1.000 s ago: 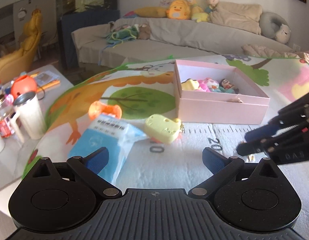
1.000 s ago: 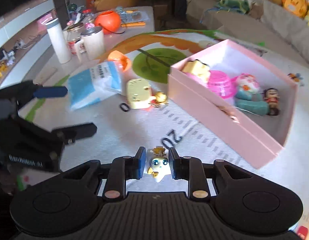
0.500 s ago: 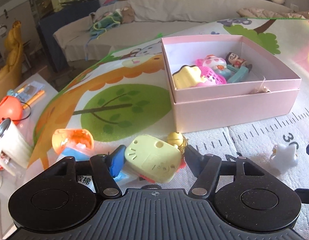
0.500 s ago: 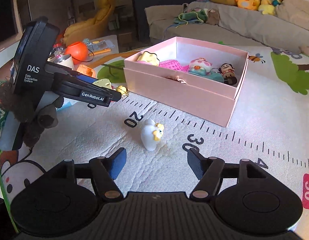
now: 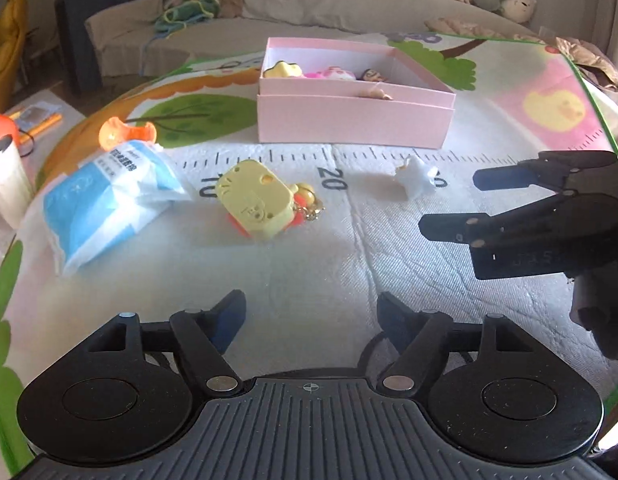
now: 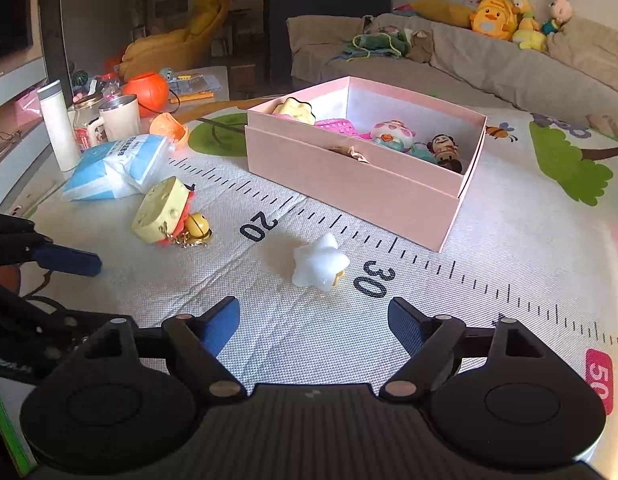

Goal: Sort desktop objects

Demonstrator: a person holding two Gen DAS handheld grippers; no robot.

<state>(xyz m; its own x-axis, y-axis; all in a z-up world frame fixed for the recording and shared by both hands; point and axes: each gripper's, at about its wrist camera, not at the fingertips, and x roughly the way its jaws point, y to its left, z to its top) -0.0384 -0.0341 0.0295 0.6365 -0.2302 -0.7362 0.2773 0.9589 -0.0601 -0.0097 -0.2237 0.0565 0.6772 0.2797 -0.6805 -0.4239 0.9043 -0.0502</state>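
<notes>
The play mat carries a printed ruler whose numerals 20, 30 and 50 can be read; the blue and white packet at far left bears print too small to read. The right gripper tilts down over the mat, its fingers opening with nothing between them; the white star toy lies just beyond, near the pink box of toys. The left gripper also tilts down, fingers opening and empty, the yellow cheese keychain well beyond them.
</notes>
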